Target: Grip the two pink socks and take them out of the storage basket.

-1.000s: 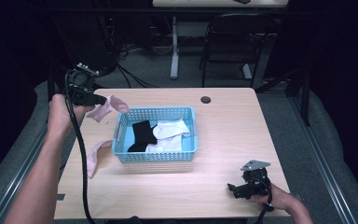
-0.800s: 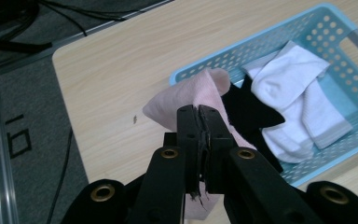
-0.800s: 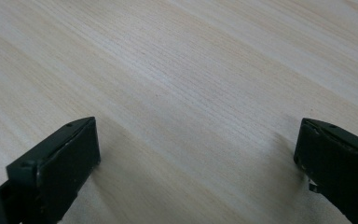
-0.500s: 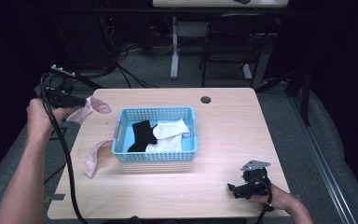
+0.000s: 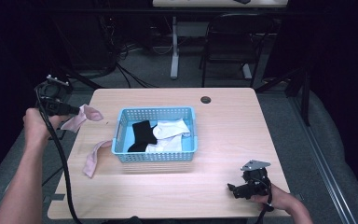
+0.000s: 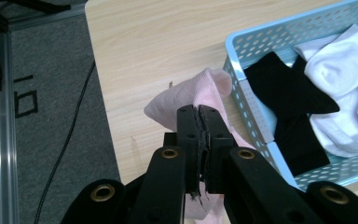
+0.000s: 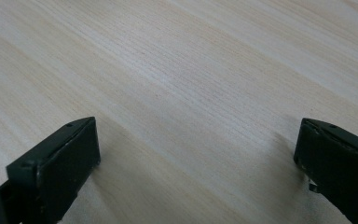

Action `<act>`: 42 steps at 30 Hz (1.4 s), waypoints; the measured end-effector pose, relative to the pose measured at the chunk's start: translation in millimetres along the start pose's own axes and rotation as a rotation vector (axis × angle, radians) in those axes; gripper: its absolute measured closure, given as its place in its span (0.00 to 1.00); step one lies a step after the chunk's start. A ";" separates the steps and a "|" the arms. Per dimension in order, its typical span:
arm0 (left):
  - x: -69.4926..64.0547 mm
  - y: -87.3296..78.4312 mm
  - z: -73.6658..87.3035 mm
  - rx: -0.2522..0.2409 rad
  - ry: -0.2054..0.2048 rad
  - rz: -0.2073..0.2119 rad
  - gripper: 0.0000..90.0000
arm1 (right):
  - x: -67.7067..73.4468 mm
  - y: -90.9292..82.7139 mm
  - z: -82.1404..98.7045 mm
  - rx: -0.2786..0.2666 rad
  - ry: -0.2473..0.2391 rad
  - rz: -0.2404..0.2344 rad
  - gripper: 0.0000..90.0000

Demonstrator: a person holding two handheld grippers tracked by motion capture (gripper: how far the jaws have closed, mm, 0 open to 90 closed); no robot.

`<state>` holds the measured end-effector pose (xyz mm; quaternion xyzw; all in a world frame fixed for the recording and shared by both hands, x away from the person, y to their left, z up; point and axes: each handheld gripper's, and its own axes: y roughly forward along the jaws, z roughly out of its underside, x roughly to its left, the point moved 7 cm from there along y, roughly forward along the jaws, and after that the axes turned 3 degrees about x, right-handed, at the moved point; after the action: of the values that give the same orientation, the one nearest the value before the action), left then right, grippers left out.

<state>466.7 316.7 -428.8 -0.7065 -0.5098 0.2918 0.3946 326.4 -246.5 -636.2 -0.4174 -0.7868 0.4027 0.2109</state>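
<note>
Pink sock (image 5: 81, 117) hangs pinched in the left gripper's (image 5: 74, 111) closed fingers (image 6: 188, 135), over the table's (image 5: 223, 107) left edge beside the blue basket (image 5: 154, 155). Right gripper's (image 5: 235, 190) fingers (image 7: 58, 163) gape wide, empty.

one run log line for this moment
left gripper: shut on pink sock, left of light blue plastic basket | right gripper: open, over bare wooden table

Basket (image 5: 189, 151) mid-table (image 5: 223, 112), socks (image 5: 168, 133) in it, one sock (image 5: 92, 158) on table left of basket
</note>
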 end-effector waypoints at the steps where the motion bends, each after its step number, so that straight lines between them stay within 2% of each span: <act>1: 1.9 4.9 2.8 0.008 -0.003 -0.003 0.97 | 0.2 -0.1 0.1 0.001 0.002 -0.001 0.00; 7: 4.9 17.4 9.7 0.031 -0.005 -0.001 0.97 | 0.1 0.0 0.0 0.000 0.002 0.000 0.00; 12: 8.4 31.5 17.0 0.057 -0.026 0.001 0.97 | 0.2 0.1 0.0 0.000 0.002 -0.001 0.00; 13: 10.2 38.6 20.1 0.067 -0.036 0.002 0.97 | 0.2 0.1 0.0 -0.001 0.002 -0.002 0.00; 16: 11.6 46.4 24.1 0.088 -0.041 0.002 0.97 | 0.2 0.1 0.0 -0.001 0.002 -0.001 0.00; 17: 12.4 55.6 28.7 0.109 -0.046 0.000 0.97 | 0.2 0.1 0.0 0.000 0.002 -0.001 0.00; 27: 10.1 94.9 47.6 0.168 -0.072 0.018 0.97 | 0.2 0.2 -0.1 -0.002 0.003 -0.001 0.00; 32: 5.9 109.1 52.7 0.178 -0.088 0.045 0.97 | 0.5 0.3 -0.2 -0.005 0.005 -0.003 0.00; 35: 1.4 118.9 57.0 0.193 -0.081 0.050 0.97 | 0.3 0.2 -0.1 -0.002 0.004 0.000 0.00; 37: -0.5 119.8 58.4 0.196 -0.081 0.058 0.97 | 0.2 0.2 -0.1 -0.002 0.003 0.001 0.00; 38: -0.5 119.8 58.4 0.196 -0.081 0.058 0.96 | 0.5 0.3 -0.2 -0.004 0.004 -0.002 0.00; 39: -3.4 116.6 58.2 0.184 -0.081 0.078 0.93 | 0.2 0.2 0.0 -0.001 0.002 0.000 0.00; 42: -5.2 111.1 58.6 0.177 -0.069 0.088 0.77 | 0.2 0.2 0.0 -0.001 0.003 -0.001 0.00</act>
<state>471.9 308.3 -554.2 -0.6801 -0.4637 0.3771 0.4246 326.4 -246.3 -636.3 -0.4179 -0.7870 0.4016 0.2118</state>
